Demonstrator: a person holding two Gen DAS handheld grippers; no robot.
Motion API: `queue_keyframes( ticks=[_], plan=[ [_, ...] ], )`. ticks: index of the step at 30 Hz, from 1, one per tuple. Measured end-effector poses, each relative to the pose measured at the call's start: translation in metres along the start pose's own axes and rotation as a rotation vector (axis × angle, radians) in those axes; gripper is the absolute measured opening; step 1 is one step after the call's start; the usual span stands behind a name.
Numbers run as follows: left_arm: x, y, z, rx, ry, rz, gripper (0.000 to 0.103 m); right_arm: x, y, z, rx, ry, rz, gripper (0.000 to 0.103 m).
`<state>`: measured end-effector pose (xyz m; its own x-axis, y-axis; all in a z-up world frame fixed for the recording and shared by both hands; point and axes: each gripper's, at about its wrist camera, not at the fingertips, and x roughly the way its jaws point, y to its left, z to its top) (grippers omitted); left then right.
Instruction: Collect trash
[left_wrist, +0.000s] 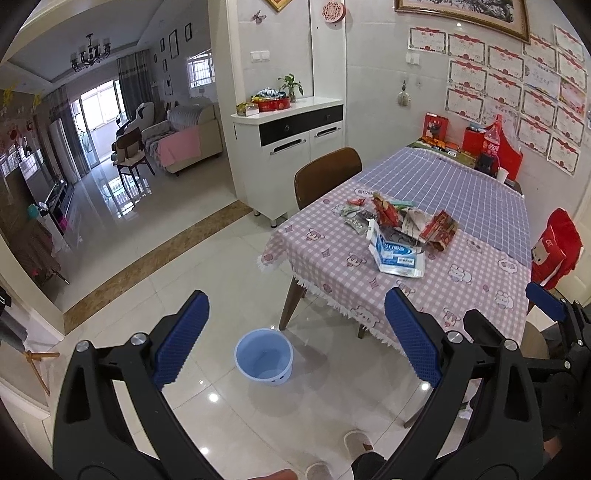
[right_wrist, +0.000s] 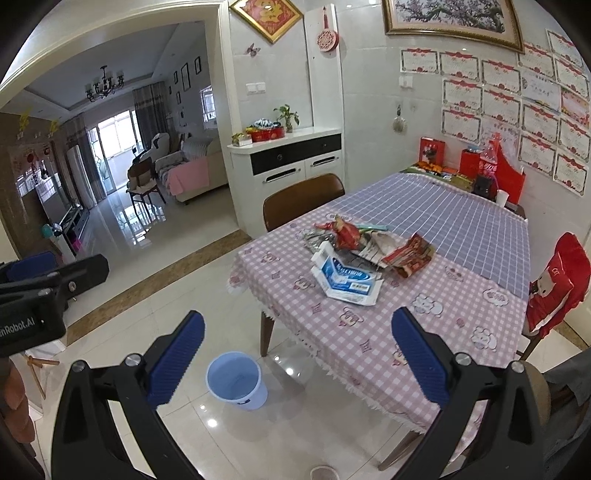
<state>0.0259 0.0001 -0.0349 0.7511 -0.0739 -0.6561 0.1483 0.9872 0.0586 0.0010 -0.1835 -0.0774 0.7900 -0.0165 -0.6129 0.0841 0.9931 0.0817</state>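
Both wrist cameras stand back from the surface's (left_wrist: 424, 295) near corner, looking down across it; both share the bucket (right_wrist: 236, 380).

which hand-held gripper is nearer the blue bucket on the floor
Left, though only slightly. The left hand-held gripper hangs open almost directly above the blue bucket. The right hand-held gripper, also open, sits off to the bucket's right, over the table edge.

trash pile (right_wrist: 354, 254): wrappers overlap, lower ones hidden; print too small to read
table (left_wrist: 480, 206): far end blocked by red boxes; near corner behind right tong arm
slippers (left_wrist: 356, 443): cut off at bottom edge
bucket (right_wrist: 236, 380): contents unclear
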Motion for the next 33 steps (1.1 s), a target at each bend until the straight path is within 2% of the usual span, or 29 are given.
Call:
queue_keyframes(
  ticks=[6,13,17,21,24,26,33],
  plan=[
    [0.021,0.011,-0.007,-0.017,0.058,-0.009,0.094,0.016,0.01,-0.009,0.0,0.048,0.003,0.099],
    [0.063,0.001,-0.003,-0.002,0.131,-0.059,0.094,0.052,-0.009,-0.002,0.065,0.077,-0.007,0.099],
    [0.098,-0.009,0.006,-0.015,0.181,-0.102,0.094,0.086,-0.025,0.007,0.08,0.109,0.003,0.099],
    [0.152,-0.033,0.027,-0.013,0.228,-0.133,0.094,0.132,-0.052,0.021,0.1,0.149,-0.004,0.099],
    [0.195,-0.057,0.046,-0.001,0.264,-0.129,0.094,0.176,-0.082,0.038,0.107,0.181,-0.022,0.099],
    [0.233,-0.077,0.06,0.003,0.335,-0.148,0.094,0.203,-0.102,0.049,0.107,0.21,-0.041,0.099],
    [0.348,-0.139,0.089,0.038,0.465,-0.185,0.094,0.298,-0.171,0.078,0.107,0.286,-0.103,0.099]
  ],
)
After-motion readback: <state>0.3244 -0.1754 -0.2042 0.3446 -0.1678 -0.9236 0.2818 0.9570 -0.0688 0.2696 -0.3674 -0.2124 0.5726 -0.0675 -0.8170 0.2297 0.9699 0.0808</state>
